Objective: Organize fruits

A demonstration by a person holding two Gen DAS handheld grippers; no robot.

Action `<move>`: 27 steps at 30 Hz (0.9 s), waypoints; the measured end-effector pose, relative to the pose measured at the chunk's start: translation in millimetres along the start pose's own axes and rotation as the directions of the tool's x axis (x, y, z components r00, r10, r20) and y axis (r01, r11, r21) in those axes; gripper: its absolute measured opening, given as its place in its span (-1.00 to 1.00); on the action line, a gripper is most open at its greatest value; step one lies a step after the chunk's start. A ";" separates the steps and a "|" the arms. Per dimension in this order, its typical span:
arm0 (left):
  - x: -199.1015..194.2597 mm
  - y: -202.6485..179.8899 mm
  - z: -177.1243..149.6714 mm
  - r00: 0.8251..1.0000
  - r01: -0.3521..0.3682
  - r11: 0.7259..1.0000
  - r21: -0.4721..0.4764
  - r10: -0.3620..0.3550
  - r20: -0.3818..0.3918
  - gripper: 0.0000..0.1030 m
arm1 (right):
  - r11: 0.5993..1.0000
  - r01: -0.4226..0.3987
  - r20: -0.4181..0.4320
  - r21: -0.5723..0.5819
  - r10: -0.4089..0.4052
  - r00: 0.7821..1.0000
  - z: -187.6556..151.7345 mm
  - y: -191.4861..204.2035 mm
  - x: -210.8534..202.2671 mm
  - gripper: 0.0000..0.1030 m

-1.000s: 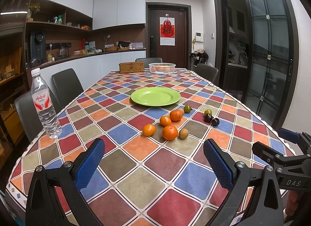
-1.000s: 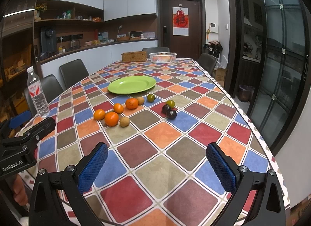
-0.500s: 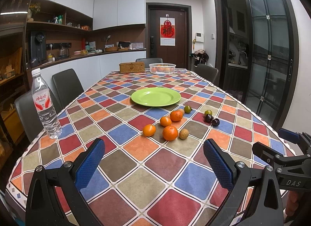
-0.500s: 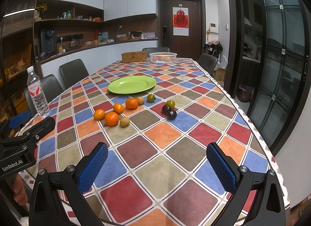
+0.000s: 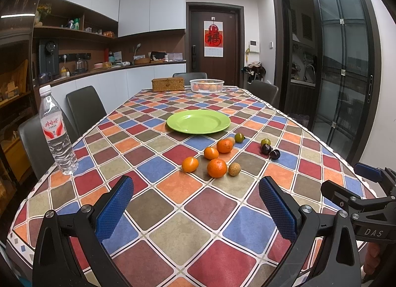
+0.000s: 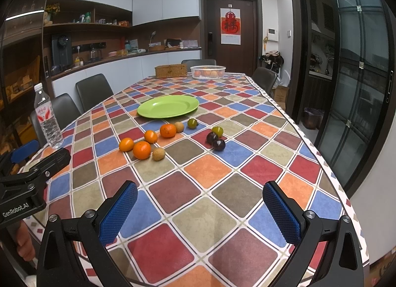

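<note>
- The left tool (image 5: pixel 195 209) hovers low over the near end of a long worktop (image 5: pixel 210 232) covered in a checked cloth, its two blue-padded fingers (image 5: pixel 113 210) spread wide with nothing between them.
- The right tool (image 6: pixel 199 210) hovers just beside it, on its right, fingers equally wide apart and empty.
- Each tool shows at the edge of the other's view, with part of a hand (image 6: pixel 23 245) gripping the left one's handle.
- The fruits lie loose on the cloth ahead of both tools, well beyond the fingertips.
- Nearest the left tool sits a large orange (image 5: pixel 217 168), with a small tan fruit (image 5: pixel 234 169) just beside it on the right and a smaller orange (image 5: pixel 190 164) on the left.
- Slightly farther ahead are two more oranges (image 5: pixel 211 153), and behind them another tan fruit and a dark green fruit (image 5: pixel 239 137).
- Ahead and to the right, two dark plums (image 5: pixel 266 149) touch or nearly touch, with a yellow-green fruit (image 5: pixel 265 141) just behind them.
- Beyond the fruits, a green plate (image 5: pixel 198 121) lies flat and bare near the middle of the worktop.
- A clear water bottle (image 5: pixel 56 131) stands upright ahead on the left, near the worktop edge.
- At the far end stand a wicker box (image 5: pixel 168 84) and a white basket (image 5: pixel 207 85) holding some orange fruit.
</note>
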State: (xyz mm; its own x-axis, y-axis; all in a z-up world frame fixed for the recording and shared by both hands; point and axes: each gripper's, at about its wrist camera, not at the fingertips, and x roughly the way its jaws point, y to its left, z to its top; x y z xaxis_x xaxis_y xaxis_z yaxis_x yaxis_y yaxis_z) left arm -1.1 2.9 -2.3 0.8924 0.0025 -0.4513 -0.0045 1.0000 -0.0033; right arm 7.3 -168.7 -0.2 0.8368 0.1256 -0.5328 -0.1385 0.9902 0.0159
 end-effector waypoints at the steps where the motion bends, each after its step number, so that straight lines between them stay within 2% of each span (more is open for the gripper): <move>1: 0.2 0.0 0.0 1.000 0.000 1.000 0.001 0.000 0.001 1.00 | 1.000 0.000 0.000 -0.001 0.000 1.000 0.0 0.0 0.0 0.98; 7: 4.8 0.1 7.2 1.000 -0.004 0.999 0.048 0.003 0.024 1.00 | 1.000 -0.010 -0.005 -0.013 0.010 1.000 1.4 0.1 5.2 0.98; 17: 34.4 -1.4 18.2 0.999 0.044 0.987 0.154 -0.047 0.018 1.00 | 0.993 -0.060 -0.003 -0.098 0.060 0.998 18.3 9.6 39.8 0.98; 23: 52.5 -5.7 24.3 0.995 0.091 0.965 0.245 -0.096 0.010 0.98 | 0.972 -0.098 -0.004 -0.212 0.100 0.995 33.4 23.0 59.9 0.98; 27: 63.5 -11.6 27.0 0.993 0.112 0.941 0.320 -0.121 0.009 0.81 | 0.956 -0.132 -0.026 -0.262 0.130 0.991 41.5 27.5 74.1 0.97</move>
State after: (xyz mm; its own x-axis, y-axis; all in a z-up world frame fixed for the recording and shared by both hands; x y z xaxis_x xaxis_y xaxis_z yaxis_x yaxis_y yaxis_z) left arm 67.8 -8.4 -6.9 0.8903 -0.1188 -0.4397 0.2403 0.9426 0.2318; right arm 87.5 -129.7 -4.1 0.7974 0.2517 -0.5484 -0.3820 0.9141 -0.1360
